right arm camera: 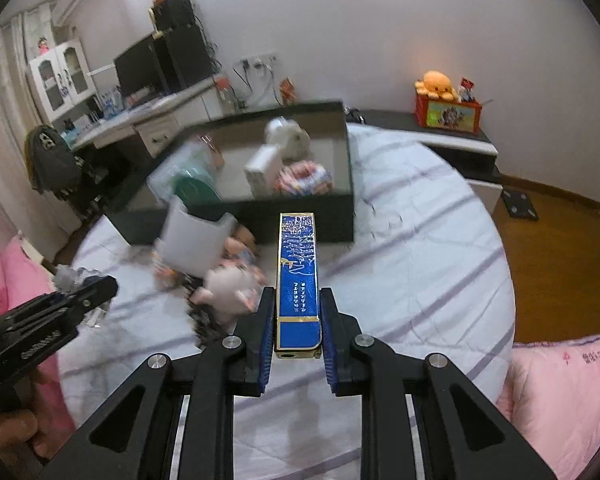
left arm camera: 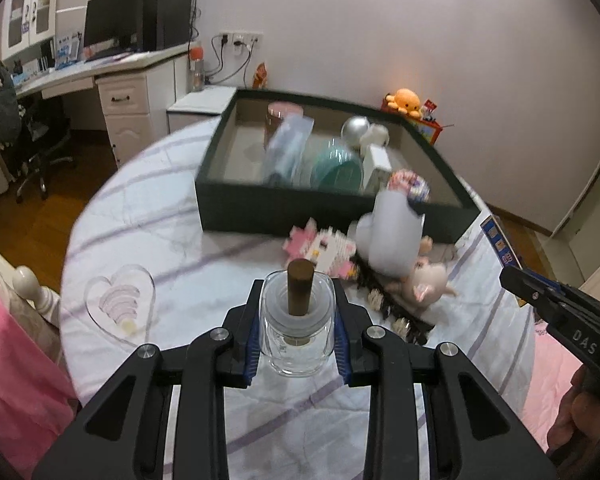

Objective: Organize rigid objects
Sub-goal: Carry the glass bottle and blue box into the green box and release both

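**Both grippers loaded, box ahead on the bed**

Your left gripper is clamped on a clear glass jar, its blue-padded fingers pressing the jar's two sides. The jar stands upright between them, with a brown cylindrical stopper rising from its neck. It sits low over the white, purple-striped bedspread; you cannot tell from this view whether its base touches the cloth.

Your right gripper is closed on a long blue box with gold trim. The box lies flat between the pads and points straight ahead, its far end reaching toward the near wall of the dark green box.

That dark green box rests on the bedspread and already holds several things: a pink-lidded container, a silver ball, a teal rounded object and a white carton. They are blurred, so finer detail is unclear.

Just in front of the green box, on the cloth, lie a pink-and-white brick-built figure, a pale grey cup-shaped object and a pink pig toy, clustered and touching. To your left, well apart from them, a clear heart-shaped dish lies flat on the bedspread.

In the left wrist view your right gripper shows at the right edge.
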A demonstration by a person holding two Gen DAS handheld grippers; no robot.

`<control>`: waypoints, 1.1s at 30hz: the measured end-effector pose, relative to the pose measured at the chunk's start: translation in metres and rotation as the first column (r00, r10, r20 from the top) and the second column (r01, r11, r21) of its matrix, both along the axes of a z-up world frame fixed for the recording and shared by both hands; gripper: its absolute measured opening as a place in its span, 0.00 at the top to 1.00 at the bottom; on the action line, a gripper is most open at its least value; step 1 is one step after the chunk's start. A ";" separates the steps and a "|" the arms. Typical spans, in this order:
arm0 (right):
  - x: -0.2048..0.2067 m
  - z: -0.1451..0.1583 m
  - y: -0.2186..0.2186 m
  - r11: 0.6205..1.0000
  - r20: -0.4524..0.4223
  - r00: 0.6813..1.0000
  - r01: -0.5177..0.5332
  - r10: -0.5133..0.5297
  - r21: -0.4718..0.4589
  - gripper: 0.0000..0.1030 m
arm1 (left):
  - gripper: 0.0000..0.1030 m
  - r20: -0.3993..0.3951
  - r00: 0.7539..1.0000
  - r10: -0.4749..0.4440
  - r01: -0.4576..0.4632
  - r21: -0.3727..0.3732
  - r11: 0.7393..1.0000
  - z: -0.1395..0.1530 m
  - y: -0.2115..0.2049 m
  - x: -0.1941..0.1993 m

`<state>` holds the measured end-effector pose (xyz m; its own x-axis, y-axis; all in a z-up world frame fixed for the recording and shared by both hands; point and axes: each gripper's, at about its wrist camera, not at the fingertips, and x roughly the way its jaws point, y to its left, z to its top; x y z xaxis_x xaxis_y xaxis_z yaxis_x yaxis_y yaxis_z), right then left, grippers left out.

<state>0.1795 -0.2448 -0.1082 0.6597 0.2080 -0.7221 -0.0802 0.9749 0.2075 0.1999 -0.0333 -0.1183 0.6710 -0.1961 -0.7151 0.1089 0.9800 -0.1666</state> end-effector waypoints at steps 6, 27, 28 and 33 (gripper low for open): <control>0.014 0.041 0.015 0.999 0.082 0.995 -0.052 0.051 0.010 0.80 | 0.71 0.050 0.999 -0.009 0.009 -0.003 1.000 0.034 0.008 0.024; 0.163 0.016 0.020 0.998 -0.002 0.998 -0.058 0.058 -0.013 0.80 | 0.71 0.023 0.993 -0.112 0.113 -0.001 0.994 0.037 -0.052 0.181; 0.167 0.010 0.020 0.998 -0.014 0.998 -0.058 0.058 -0.014 0.80 | 0.71 0.015 0.993 -0.113 0.113 0.000 0.994 0.033 -0.054 0.185; 0.178 -0.007 0.021 0.998 -0.052 0.997 -0.054 0.053 -0.013 0.80 | 0.70 -0.021 0.993 -0.120 0.121 0.021 0.992 0.018 -0.061 0.196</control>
